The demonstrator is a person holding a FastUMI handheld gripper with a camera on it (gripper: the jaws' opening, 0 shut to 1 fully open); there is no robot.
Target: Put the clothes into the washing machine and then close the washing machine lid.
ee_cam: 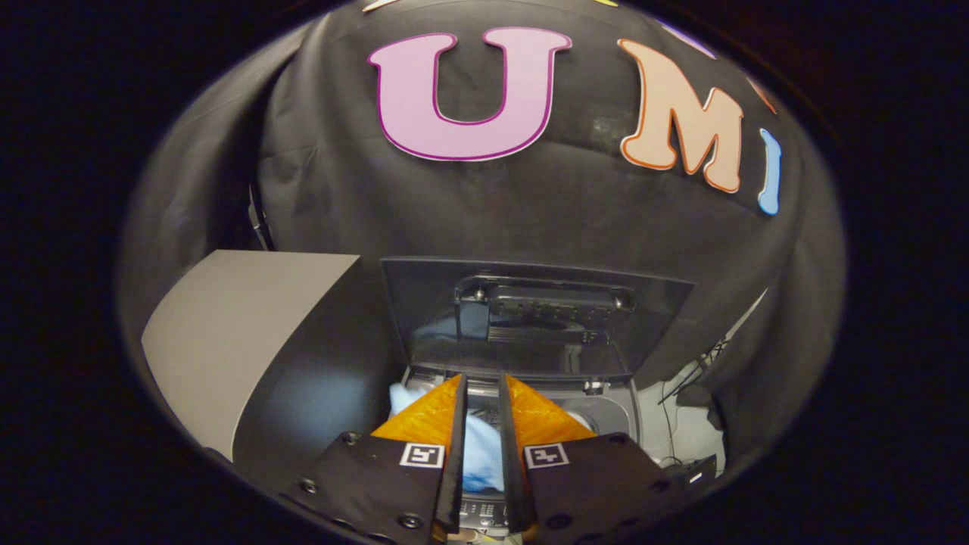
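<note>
One garment, light blue (478, 454), seen pinched between the fingers of the gripper (482, 412), jaws drawn narrow and both pads seemingly pressed on the fabric. Hung over the mouth of the washing machine (606, 412), with more of the same blue cloth spilling out to the left of the fingers, near the tub's rim. Lid (530, 318) stood upright beyond the fingers, fully raised against the booth's black wall, its handle fitting facing the camera. Pale table (242, 318) lay off to the left, apart from the machine.

Judged to be the drop-in step, not yet finished. Best done by carrying the cloth further over the centre of the opening before parting the fingers, so that nothing would be left draped on the rim. Worth lowering into the tub a little first, since soft fabric tends to cling and trail. Loose fold at the left needed watching: likely to snag the lid's seat if left hanging out. Only after the whole garment sat inside would the lid be ready for pulling down by its top edge.
</note>
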